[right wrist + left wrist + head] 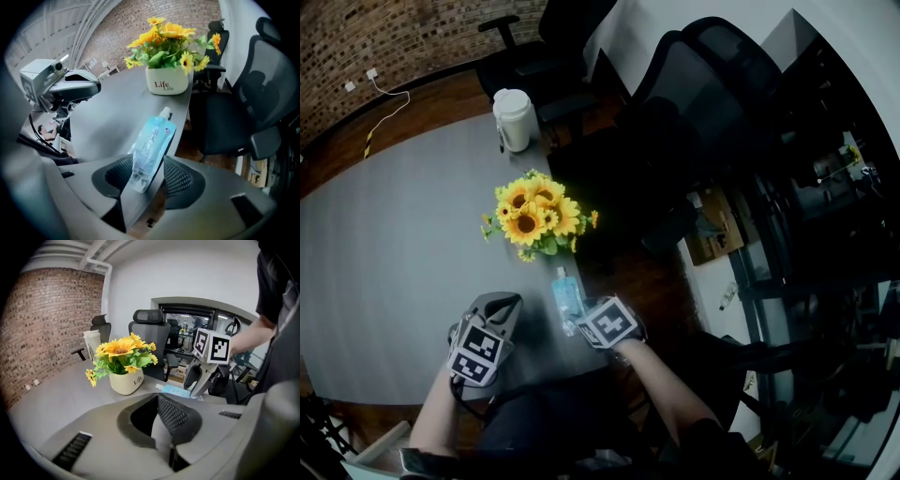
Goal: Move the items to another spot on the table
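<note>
Near table edge (123, 112): blue spout pouch (151, 145) is lying flat beside sunflower pot (166, 85).
Right gripper (149, 180): your jaws are standing apart around its bottom end.
Left gripper (159, 423): resting closed, empty.
Handling: likely light, soft, slippery; pinch the bottom seam.

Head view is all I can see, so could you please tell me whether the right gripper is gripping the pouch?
Observer: No. In the right gripper view, the right gripper has its jaws apart. The bottom end of the pouch lies between them and does not look clamped.
Operator: Thank you. Is the left gripper holding anything?
Observer: No. The left gripper is shut, with nothing between its jaws.
Operator: Is there any print on the pot under the flowers?
Observer: Yes, the pot reads "Life".
</note>
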Available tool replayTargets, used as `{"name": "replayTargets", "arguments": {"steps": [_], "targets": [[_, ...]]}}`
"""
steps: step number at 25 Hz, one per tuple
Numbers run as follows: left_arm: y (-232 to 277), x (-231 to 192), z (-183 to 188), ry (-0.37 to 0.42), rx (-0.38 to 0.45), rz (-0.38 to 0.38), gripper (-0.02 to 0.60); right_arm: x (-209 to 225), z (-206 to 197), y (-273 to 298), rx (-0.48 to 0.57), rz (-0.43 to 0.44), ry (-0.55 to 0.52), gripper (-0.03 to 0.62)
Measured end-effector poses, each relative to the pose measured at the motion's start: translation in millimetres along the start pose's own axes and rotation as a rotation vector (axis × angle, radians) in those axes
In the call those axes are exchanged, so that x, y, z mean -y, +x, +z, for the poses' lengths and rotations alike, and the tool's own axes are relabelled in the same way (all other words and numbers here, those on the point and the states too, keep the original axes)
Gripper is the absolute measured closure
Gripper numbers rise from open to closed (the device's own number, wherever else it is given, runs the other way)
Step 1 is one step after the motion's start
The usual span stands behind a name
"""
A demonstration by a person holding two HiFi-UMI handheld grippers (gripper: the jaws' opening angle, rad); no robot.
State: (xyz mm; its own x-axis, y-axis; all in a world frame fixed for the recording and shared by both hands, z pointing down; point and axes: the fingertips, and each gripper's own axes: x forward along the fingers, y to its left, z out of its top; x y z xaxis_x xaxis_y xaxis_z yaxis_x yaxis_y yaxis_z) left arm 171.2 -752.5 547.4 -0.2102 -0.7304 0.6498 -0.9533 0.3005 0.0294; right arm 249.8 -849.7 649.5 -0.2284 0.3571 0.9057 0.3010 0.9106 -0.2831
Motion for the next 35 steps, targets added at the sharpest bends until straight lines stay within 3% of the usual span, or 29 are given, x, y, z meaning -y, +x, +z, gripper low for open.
{"name": "replayTargets", "arguments": {"steps": [9, 13, 18, 27, 29, 33, 35], "targets": [[4.3, 2.2, -1.8, 0.005, -0.012, -0.012, 0.575, -0.5, 15.8, 2.9, 0.040, -0.039, -0.098, 0.378], [14.4, 17.0, 0.4, -0.001, -0.022, -0.054, 0.574, 4.6, 15.2, 6.8, 0.041, -0.069, -0.106, 0.378], [35.0, 50.0, -10.1, 0.117, -0.099, -0.116, 0.574, 4.3, 14.0, 9.0, 0.075, -0.056, -0.084, 0.378], [54.0, 73.5, -11.1, -0.021, -0.128, -0.206, 0.574, 7.8, 13.9, 5.4, 0.148, -0.031, -0.038, 0.378], [59.9, 76.4, -16.0, -0.003, -0.162, -0.201, 0.574, 2.9, 15.9, -0.8, 0.185, 0.024, -0.015, 0.378], [70.2, 85.2, -17.7, 0.020, -0.192, -0.208, 0.574, -23.7, 32.2, -31.6, 0.329, 0.277, 0.081, 0.435], [75.7, 86.2, -17.0, 0.035, -0.198, -0.204, 0.574, -22.3, 35.8, -45.6, 0.395, 0.312, 0.095, 0.453]]}}
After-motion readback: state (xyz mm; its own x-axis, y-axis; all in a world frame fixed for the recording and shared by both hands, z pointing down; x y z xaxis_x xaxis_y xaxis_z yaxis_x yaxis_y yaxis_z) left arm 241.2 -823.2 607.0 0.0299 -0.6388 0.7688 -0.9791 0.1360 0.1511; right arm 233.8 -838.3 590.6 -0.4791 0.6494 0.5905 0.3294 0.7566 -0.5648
